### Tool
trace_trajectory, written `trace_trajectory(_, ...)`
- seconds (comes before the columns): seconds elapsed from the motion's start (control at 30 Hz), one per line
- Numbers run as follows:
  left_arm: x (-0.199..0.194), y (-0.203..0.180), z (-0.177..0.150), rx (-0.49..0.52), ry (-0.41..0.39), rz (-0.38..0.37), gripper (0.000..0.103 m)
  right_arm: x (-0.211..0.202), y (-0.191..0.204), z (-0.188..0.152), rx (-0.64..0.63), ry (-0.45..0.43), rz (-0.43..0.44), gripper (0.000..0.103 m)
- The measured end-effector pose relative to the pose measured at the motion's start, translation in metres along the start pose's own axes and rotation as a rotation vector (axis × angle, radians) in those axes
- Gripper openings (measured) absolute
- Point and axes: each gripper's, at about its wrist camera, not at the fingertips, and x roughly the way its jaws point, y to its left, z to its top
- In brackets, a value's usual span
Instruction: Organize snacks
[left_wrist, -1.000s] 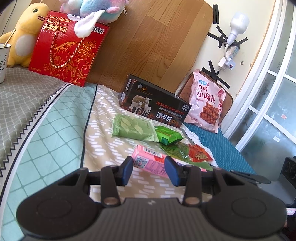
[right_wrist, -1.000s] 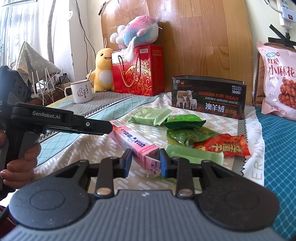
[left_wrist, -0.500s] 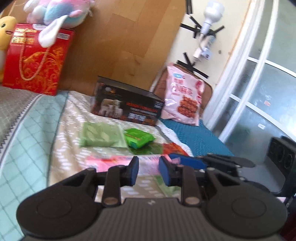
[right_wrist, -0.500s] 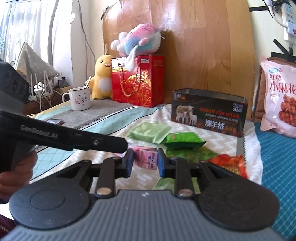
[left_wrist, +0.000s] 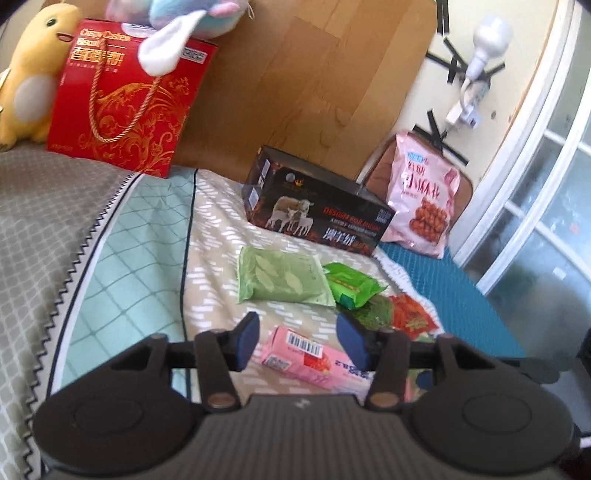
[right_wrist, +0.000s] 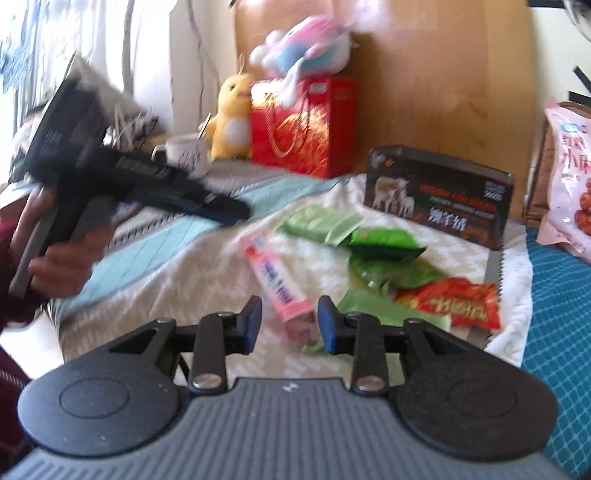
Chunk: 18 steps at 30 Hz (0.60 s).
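Left wrist view, your left gripper (left_wrist: 301, 341) just opened, pink snack box (left_wrist: 314, 356) loose between fingers on bedspread (left_wrist: 218, 258), your right gripper (right_wrist: 290, 323) open too, just widening.

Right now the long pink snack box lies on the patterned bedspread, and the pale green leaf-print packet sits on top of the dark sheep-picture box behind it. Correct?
Not quite. The long pink snack box does lie on the patterned bedspread, but the pale green leaf-print packet lies flat on the bedspread in front of the dark sheep-picture box, not on top of it. The left wrist view shows this.
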Motion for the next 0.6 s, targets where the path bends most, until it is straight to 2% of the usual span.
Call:
trace_trajectory(0.07,0.010,-0.002,-0.002,0.017,0.030,0.013,0.047,0.003,-0.002,-0.002,0.013,0.011,-0.011,0.036)
trace_trajectory(0.1,0.016,-0.002,-0.004,0.027,0.054,0.018,0.043,0.004,-0.003,-0.003,0.023,0.011,-0.005,0.036)
trace_trajectory(0.13,0.021,-0.003,-0.007,0.034,0.077,0.014,0.042,0.006,-0.003,-0.003,0.027,0.013,0.004,0.036)
trace_trajectory(0.2,0.020,-0.006,-0.010,0.042,0.069,0.001,0.039,0.016,-0.003,-0.004,0.012,0.029,-0.002,0.034)
trace_trajectory(0.23,0.018,-0.009,-0.011,0.048,0.067,0.006,0.039,0.021,-0.001,-0.004,0.005,0.039,-0.013,0.030)
trace_trajectory(0.33,0.008,-0.009,-0.007,0.033,0.035,0.037,0.038,0.022,-0.001,0.001,0.014,0.017,0.000,0.030)
trace_trajectory(0.47,-0.004,-0.013,0.026,0.011,-0.044,0.005,0.036,0.009,-0.005,0.024,-0.024,-0.096,-0.010,0.030)
trace_trajectory(0.6,0.014,-0.030,0.078,0.068,-0.120,0.009,0.037,0.014,-0.028,0.059,-0.100,-0.177,-0.077,0.030)
